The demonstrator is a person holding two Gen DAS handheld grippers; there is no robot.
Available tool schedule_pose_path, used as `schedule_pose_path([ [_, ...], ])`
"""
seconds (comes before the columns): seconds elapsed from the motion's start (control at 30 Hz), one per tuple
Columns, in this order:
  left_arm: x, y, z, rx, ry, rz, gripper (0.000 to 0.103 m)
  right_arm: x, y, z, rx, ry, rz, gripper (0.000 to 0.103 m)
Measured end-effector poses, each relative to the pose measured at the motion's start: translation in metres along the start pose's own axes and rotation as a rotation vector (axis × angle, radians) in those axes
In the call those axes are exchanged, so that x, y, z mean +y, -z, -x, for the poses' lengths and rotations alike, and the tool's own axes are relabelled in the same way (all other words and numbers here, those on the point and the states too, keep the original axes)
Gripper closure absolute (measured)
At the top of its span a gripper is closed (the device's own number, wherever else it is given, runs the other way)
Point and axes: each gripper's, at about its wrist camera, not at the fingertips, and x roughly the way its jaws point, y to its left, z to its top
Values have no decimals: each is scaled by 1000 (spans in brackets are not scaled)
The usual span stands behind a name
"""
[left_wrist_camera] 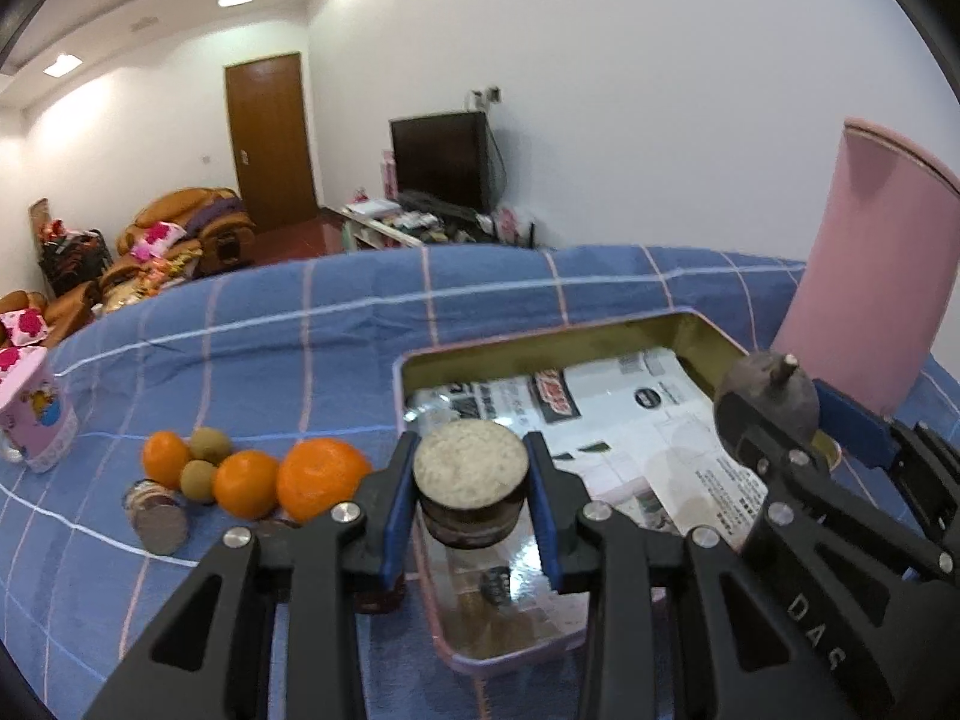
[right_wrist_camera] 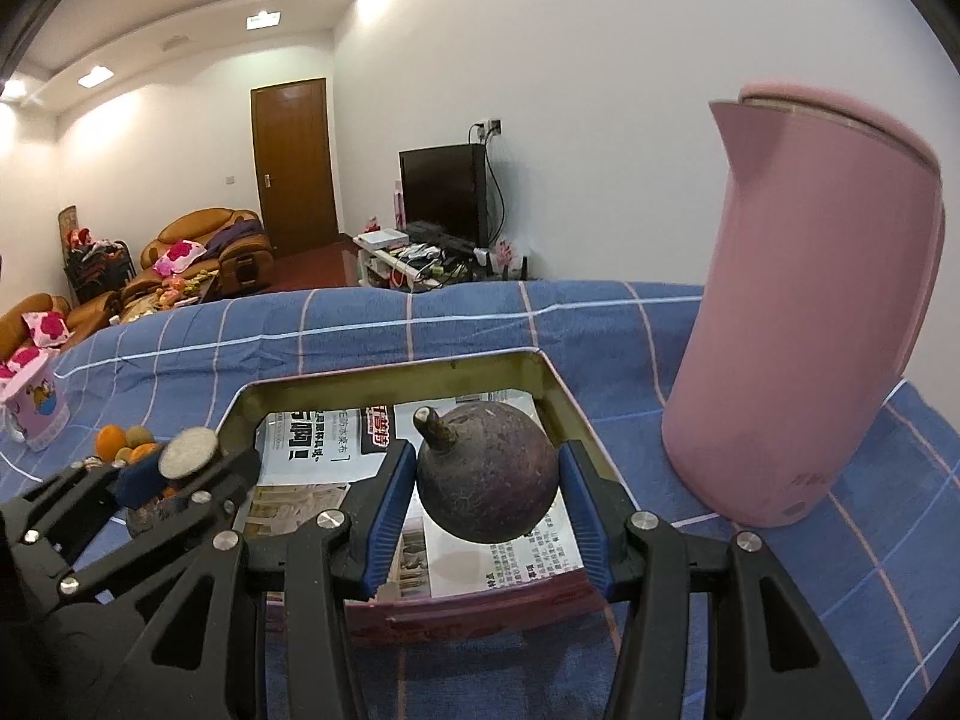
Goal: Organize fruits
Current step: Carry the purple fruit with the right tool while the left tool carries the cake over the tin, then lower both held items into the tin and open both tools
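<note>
My left gripper (left_wrist_camera: 472, 483) is shut on a halved dark fruit (left_wrist_camera: 471, 471) with a pale cut face, held over the near left part of the metal tin (left_wrist_camera: 702, 330). My right gripper (right_wrist_camera: 487, 489) is shut on a whole dark purple fruit (right_wrist_camera: 489, 474) with a stem, held above the tin (right_wrist_camera: 570, 402), which is lined with newspaper. The right gripper also shows in the left wrist view (left_wrist_camera: 780, 414); the left one shows in the right wrist view (right_wrist_camera: 180, 462). Three oranges (left_wrist_camera: 321, 477) and two small brown fruits (left_wrist_camera: 210, 445) lie on the blue checked cloth left of the tin.
A tall pink kettle (right_wrist_camera: 804, 330) stands right of the tin. A pink patterned cup (left_wrist_camera: 36, 414) stands at the far left. Another halved dark fruit (left_wrist_camera: 157, 519) lies by the oranges. The table's far edge runs behind the tin.
</note>
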Motion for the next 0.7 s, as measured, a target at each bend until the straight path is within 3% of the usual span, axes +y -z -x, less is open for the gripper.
schedule_pose_path([
  [0.23,-1,-2,-13,55,57,3,67,-12,0,-15,57,-55,-53,51],
  [0.53,-2,-2,-16,68,97,-1,65,-21,2,-25,99,-142,-129,51],
  [0.67,-17,-1,-7,21,59,-72,21,-14,1,-22,86,-211,-130,30],
  [0.7,-20,0,-1,-5,47,-93,8,-11,1,-19,76,-213,-122,30],
])
